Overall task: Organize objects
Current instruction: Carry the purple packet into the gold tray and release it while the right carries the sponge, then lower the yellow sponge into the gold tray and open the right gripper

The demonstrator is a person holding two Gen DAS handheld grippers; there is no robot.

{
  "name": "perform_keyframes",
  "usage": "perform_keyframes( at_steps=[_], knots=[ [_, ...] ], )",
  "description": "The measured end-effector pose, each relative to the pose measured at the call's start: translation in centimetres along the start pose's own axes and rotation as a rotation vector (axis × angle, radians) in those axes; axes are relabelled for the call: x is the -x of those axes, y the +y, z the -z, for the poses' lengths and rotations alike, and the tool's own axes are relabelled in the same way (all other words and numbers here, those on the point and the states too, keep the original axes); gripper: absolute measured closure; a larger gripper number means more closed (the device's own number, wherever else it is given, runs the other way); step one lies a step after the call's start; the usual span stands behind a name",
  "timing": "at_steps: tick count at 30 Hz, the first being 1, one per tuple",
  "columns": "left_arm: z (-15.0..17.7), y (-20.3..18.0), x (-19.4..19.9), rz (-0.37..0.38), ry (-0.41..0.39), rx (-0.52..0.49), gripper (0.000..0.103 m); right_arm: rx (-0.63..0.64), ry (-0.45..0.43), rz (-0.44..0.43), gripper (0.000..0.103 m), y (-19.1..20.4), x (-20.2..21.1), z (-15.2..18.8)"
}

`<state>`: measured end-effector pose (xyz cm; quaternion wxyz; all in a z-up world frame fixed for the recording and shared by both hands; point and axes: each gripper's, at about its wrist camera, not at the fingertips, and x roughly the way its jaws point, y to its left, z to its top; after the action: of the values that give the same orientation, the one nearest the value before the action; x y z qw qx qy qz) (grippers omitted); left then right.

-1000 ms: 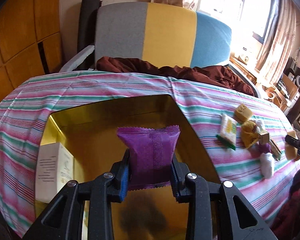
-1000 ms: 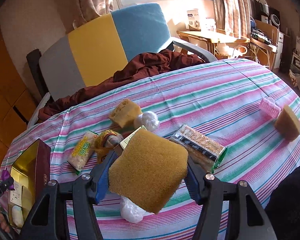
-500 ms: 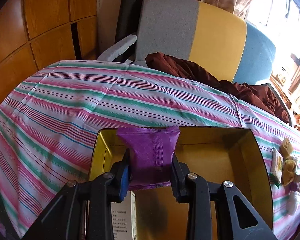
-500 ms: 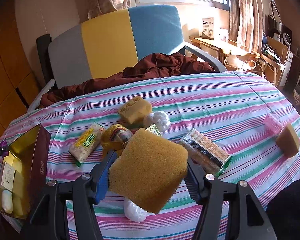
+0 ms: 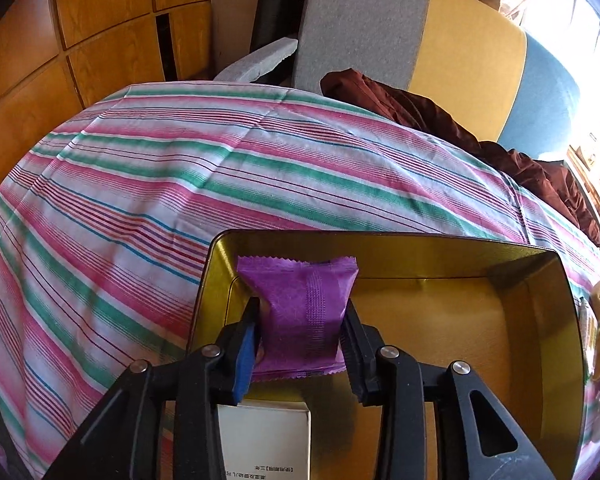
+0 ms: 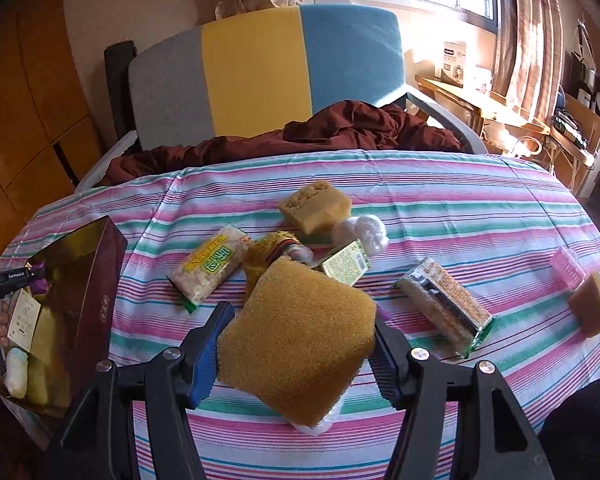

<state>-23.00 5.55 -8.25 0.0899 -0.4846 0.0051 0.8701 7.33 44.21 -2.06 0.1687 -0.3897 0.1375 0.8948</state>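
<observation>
My left gripper [image 5: 300, 320] is shut on a purple snack packet [image 5: 300, 308] and holds it over the far left corner of an open gold-lined box [image 5: 540, 320]. A white carton [image 5: 264, 440] lies in the box below the gripper. My right gripper [image 6: 300, 340] is shut on a yellow sponge [image 6: 296, 340], above the striped tablecloth [image 6: 440, 208]. The box [image 6: 96, 280] with its maroon side stands at the left of the right wrist view, with the left gripper [image 6: 4, 280] over it.
Loose on the cloth are a green-yellow snack bag [image 6: 208, 268], a second sponge [image 6: 314, 206], a white wrapped ball [image 6: 364, 232], a long cracker packet [image 6: 444, 304], a pink item [image 6: 566, 268] and a sponge wedge [image 6: 590, 306]. A striped armchair [image 6: 260, 72] with brown cloth stands behind.
My left gripper has swung left and drawn nearer the box's far left corner, still holding the purple packet. The right gripper has stayed over the pile with the sponge.
</observation>
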Motion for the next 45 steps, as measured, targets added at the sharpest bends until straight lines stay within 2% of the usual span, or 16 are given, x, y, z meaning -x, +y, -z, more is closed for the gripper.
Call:
perform_keyframes(
  at_steps=[3,8,13,17,23,25,29,31,33,39,45],
  knots=[
    [0.1,0.2,0.1,-0.003,-0.004,0.009,0.056,0.037,0.013,-0.068,0.039,2.9,-0.2,0.1],
    [0.1,0.5,1.1,-0.006,-0.028,0.016,0.055,0.157,0.031,-0.216,0.039,9.6,0.2,0.0],
    [0.3,1.0,4.4,0.011,-0.095,0.030,0.048,0.277,0.082,-0.357,0.039,17.2,-0.4,0.1],
    [1.3,1.8,7.7,0.027,-0.150,0.055,0.041,0.334,0.150,-0.418,0.039,22.5,-2.1,0.7],
    [4.3,4.3,12.1,0.027,-0.213,0.101,0.033,0.338,0.284,-0.462,0.037,28.3,-6.4,2.2],
    [5.4,5.0,13.1,0.023,-0.227,0.099,0.031,0.320,0.319,-0.479,0.033,29.7,-7.6,2.5],
    [7.5,6.3,14.6,0.010,-0.244,0.114,0.028,0.273,0.405,-0.574,0.029,31.4,-8.8,3.3],
    [8.4,6.6,15.1,0.001,-0.250,0.116,0.028,0.280,0.391,-0.574,0.021,31.8,-8.5,3.6],
    [9.2,6.5,15.5,-0.012,-0.260,0.112,0.027,0.287,0.376,-0.569,0.018,31.7,-8.1,3.6],
    [10.6,6.6,15.9,-0.009,-0.255,0.151,0.025,0.312,0.292,-0.515,0.018,30.5,-6.0,3.0],
    [11.3,5.4,16.9,-0.020,-0.275,0.125,0.022,0.352,0.154,-0.394,0.018,28.1,-3.3,2.5]
  ],
)
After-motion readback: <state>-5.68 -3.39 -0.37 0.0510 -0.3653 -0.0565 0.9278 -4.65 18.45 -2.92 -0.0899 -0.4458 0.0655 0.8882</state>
